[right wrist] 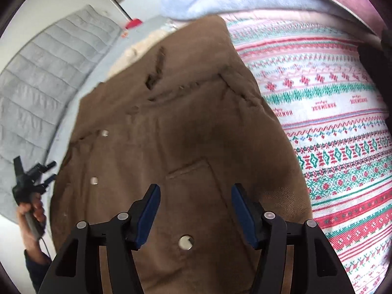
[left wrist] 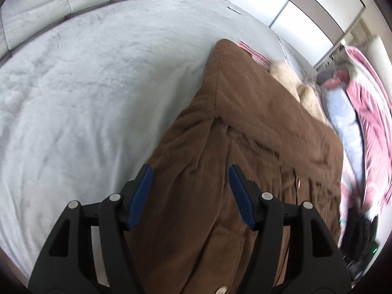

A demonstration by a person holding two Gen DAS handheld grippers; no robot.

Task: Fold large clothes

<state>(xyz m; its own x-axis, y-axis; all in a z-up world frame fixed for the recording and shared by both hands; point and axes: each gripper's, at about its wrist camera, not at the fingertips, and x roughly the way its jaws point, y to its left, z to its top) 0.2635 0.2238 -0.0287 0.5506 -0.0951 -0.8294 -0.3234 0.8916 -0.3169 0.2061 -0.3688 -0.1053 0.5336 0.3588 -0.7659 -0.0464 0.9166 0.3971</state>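
A grey bed cover (left wrist: 85, 85) fills the left. The left gripper (left wrist: 191, 174) hangs above it with jaws spread, holding nothing, over the edge of the brown coat (left wrist: 245, 134). The coat lies flat on the bed, cream fur collar (left wrist: 294, 80) at its far end. The right gripper (right wrist: 196, 193) hovers spread and empty over the coat's pocket (right wrist: 193, 186). A patterned blanket (right wrist: 330, 122) lies just right.

Both tongs, left (left wrist: 190, 171) and right (right wrist: 196, 191), have matte black frames, silver pivot pins and blue finger pads (left wrist: 143, 191). At nine o'clock, right view: bare-skinned hand (right wrist: 33, 210), dark sleeve, thin grey cable.
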